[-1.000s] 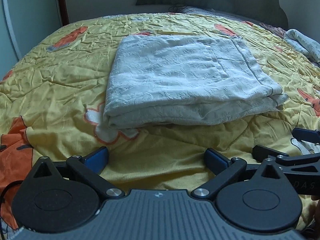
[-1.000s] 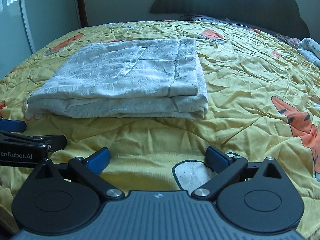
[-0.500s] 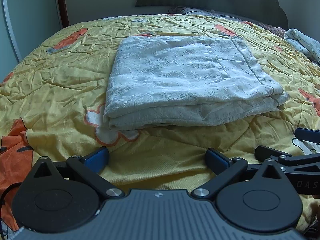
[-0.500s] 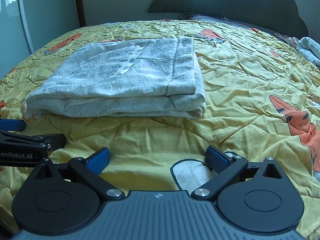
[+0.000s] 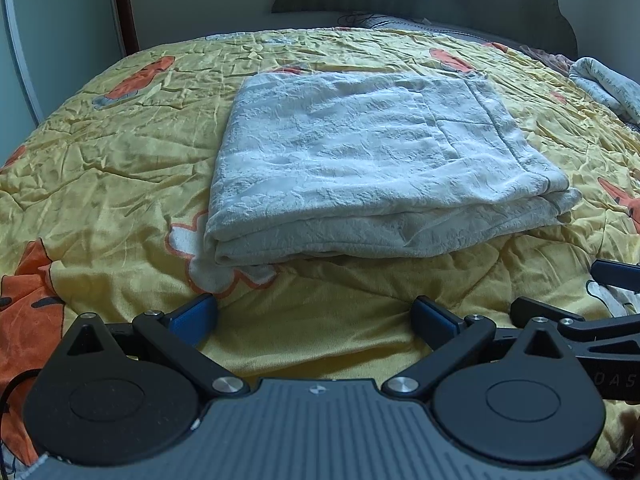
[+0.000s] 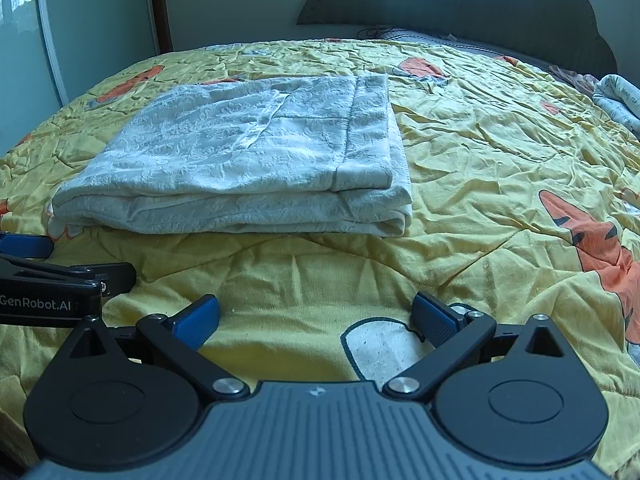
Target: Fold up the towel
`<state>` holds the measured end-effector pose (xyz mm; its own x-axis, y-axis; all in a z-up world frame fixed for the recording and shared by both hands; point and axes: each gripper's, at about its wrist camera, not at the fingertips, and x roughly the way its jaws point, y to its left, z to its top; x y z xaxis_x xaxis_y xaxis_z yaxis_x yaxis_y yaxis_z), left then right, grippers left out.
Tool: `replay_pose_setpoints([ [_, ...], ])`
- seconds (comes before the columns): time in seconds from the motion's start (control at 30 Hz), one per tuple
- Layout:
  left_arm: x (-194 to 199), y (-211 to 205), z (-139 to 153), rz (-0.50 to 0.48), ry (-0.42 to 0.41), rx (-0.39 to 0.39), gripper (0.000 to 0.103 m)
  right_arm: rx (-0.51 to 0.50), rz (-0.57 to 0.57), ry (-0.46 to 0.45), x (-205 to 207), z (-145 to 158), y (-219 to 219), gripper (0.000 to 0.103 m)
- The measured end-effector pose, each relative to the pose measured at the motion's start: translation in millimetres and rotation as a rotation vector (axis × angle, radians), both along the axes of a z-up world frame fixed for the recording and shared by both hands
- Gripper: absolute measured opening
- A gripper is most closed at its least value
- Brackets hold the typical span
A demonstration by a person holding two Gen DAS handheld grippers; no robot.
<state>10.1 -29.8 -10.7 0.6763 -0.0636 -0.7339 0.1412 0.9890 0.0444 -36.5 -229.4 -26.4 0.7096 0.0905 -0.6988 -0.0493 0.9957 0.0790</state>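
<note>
A pale grey-white towel (image 5: 360, 164) lies folded in a flat, layered rectangle on the yellow bedspread; the right wrist view shows the same towel (image 6: 256, 164) left of centre. My left gripper (image 5: 316, 316) hovers open above the bedspread, short of the towel's near edge, with nothing between its blue pads. My right gripper (image 6: 316, 316) is open too, empty, set back from the towel's near right corner. Each gripper's finger shows at the side of the other's view: the right gripper's finger (image 5: 560, 316) and the left gripper's finger (image 6: 80, 276).
The yellow bedspread (image 5: 100, 184) with orange cartoon prints covers the whole bed. A dark scalloped headboard (image 6: 460, 4) stands at the far end. Another bundled pale cloth (image 6: 618, 100) lies at the far right edge. A wardrobe door (image 6: 80, 32) stands at the left.
Both grippers have drawn back and risen slightly from the towel, which sits a little further away in both views. Both stay open and the towel has not moved.
</note>
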Motion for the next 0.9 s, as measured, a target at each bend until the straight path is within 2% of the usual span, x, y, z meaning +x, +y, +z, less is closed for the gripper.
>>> replay_pose_setpoints([
  [0.3, 0.0, 1.2, 0.8, 0.005, -0.005, -0.024, 0.103, 0.0, 0.0, 0.0, 0.0, -0.3, 0.3, 0.103],
  [0.9, -0.4, -0.4, 0.7, 0.008, -0.004, -0.015, 0.103, -0.001, 0.0, 0.0, -0.3, -0.1, 0.5, 0.103],
])
